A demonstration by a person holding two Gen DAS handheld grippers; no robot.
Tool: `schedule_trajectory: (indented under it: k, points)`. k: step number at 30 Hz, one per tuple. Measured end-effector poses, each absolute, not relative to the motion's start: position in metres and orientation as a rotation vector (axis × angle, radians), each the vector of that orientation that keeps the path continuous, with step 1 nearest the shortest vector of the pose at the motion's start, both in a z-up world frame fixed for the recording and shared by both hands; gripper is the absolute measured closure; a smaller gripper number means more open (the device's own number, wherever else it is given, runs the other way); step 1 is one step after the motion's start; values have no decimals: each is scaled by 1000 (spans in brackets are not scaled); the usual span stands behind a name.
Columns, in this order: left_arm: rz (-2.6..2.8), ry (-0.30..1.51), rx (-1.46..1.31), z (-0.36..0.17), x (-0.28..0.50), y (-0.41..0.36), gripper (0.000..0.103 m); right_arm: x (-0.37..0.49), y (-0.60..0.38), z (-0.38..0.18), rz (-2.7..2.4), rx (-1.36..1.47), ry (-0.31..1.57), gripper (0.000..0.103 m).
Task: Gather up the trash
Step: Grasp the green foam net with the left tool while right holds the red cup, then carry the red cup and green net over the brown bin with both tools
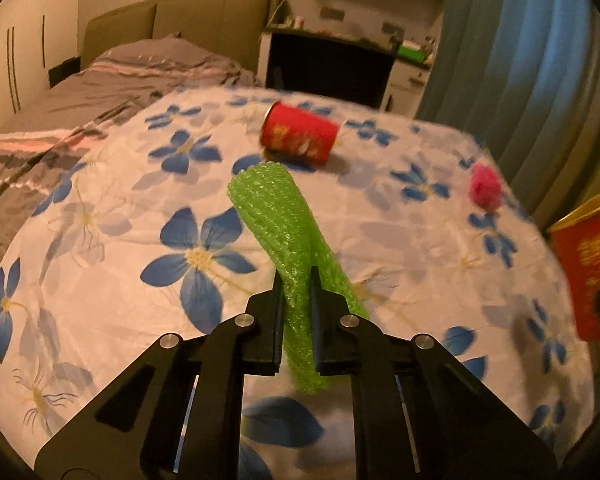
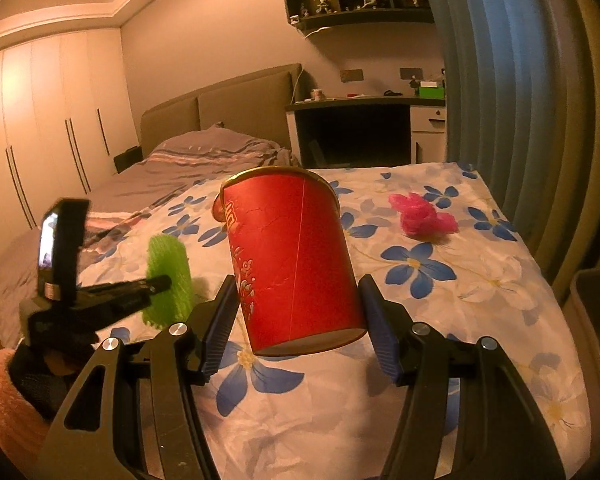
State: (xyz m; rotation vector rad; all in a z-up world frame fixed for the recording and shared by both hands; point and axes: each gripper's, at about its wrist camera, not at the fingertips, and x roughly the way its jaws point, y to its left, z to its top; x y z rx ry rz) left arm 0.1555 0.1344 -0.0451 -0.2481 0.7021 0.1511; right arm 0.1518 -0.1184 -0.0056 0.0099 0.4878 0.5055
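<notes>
Left gripper (image 1: 296, 280): narrow, pads pinching a green roll of bubble wrap (image 1: 278, 232) near its lower end. Roll stands up and away from the fingers, long axis tilted toward upper left, far end free above the flower-print sheet (image 1: 100, 208). Seen also from the right wrist, at left, as a green patch (image 2: 168, 276) clamped by the left gripper (image 2: 162, 280).

Right gripper (image 2: 296, 308): moderately wide, blue pads on either side of a large red cardboard tub with a gold rim (image 2: 292, 260). Tub upright, slightly tilted, open mouth up, lifted clear of the sheet. Left pad looks in contact; right pad close against the wall, contact likely. Judged held.

Key relation for the coming move: tub mouth lies to the right of the green roll, visible at the right edge of the left view (image 1: 588, 272). Roll's long axis probably needs to swing over that mouth before release.

Remaining on the sheet: small red can lying on its side (image 1: 300, 136), beyond the roll, nearer the left hand; crumpled pink plastic wad (image 2: 420, 216), far right, nearer the right hand. Both well apart from each other.

Nothing visible between roll and tub.
</notes>
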Motion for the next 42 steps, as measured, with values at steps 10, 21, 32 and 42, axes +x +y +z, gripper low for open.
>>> schedule_trajectory:
  k: [10, 21, 32, 42]
  points:
    - [57, 579, -213, 0, 131, 90, 93, 137, -152, 3, 459, 51, 445, 43]
    - [-35, 562, -169, 11, 131, 31, 93, 125, -196, 7, 391, 79, 410, 43]
    - [-167, 543, -110, 21, 143, -48, 93, 114, -251, 9, 282, 121, 383, 43]
    - [-297, 546, -57, 21, 154, -122, 93, 107, -308, 1, 170, 163, 362, 43]
